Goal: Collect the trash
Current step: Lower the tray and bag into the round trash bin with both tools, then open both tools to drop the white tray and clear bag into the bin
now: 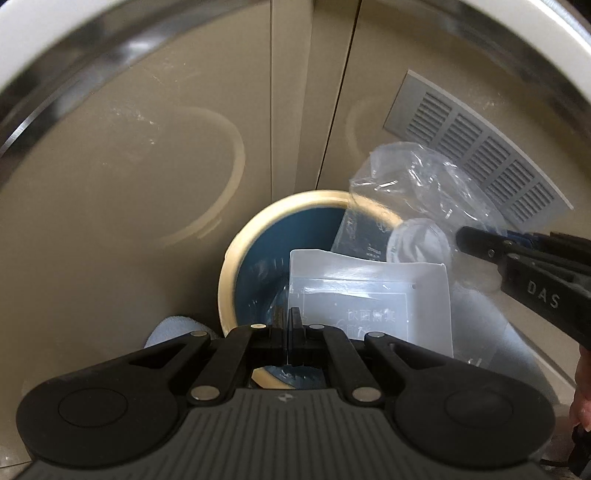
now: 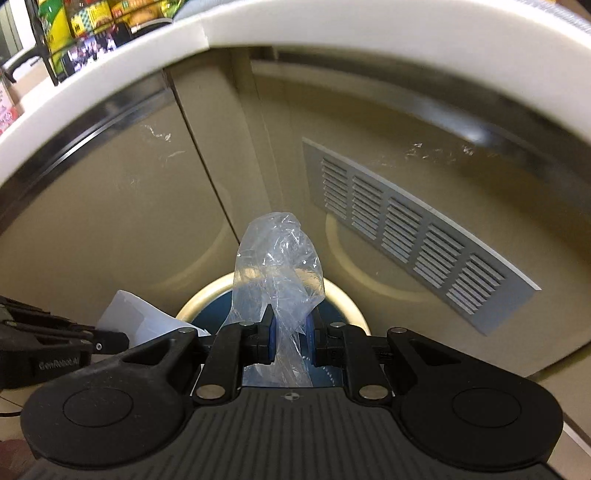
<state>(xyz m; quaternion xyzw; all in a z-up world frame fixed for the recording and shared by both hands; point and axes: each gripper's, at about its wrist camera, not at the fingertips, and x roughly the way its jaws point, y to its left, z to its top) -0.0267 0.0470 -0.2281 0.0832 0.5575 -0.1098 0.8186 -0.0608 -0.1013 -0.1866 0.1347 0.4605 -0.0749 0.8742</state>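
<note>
A round blue bin with a cream rim [image 1: 236, 258] stands on the floor below both grippers, also seen in the right wrist view [image 2: 343, 299]. My left gripper [image 1: 290, 314] is shut on the edge of a flat white printed plastic packet [image 1: 369, 291], which hangs over the bin's mouth. In the right wrist view that packet [image 2: 136, 314] sticks out of the left gripper [image 2: 110, 338] at the left. My right gripper [image 2: 290, 321] is shut on a crumpled clear plastic bag [image 2: 277, 254], held above the bin. From the left wrist view it [image 1: 465, 240] reaches in from the right with the bag [image 1: 406, 184].
Beige cabinet doors rise behind the bin, with a grey vent grille [image 1: 480, 155] [image 2: 406, 229] on the right door. A white counter edge [image 2: 110, 55] runs above. A light blue cloth [image 1: 173, 328] lies left of the bin. Snack packets [image 2: 74, 22] stand on the counter.
</note>
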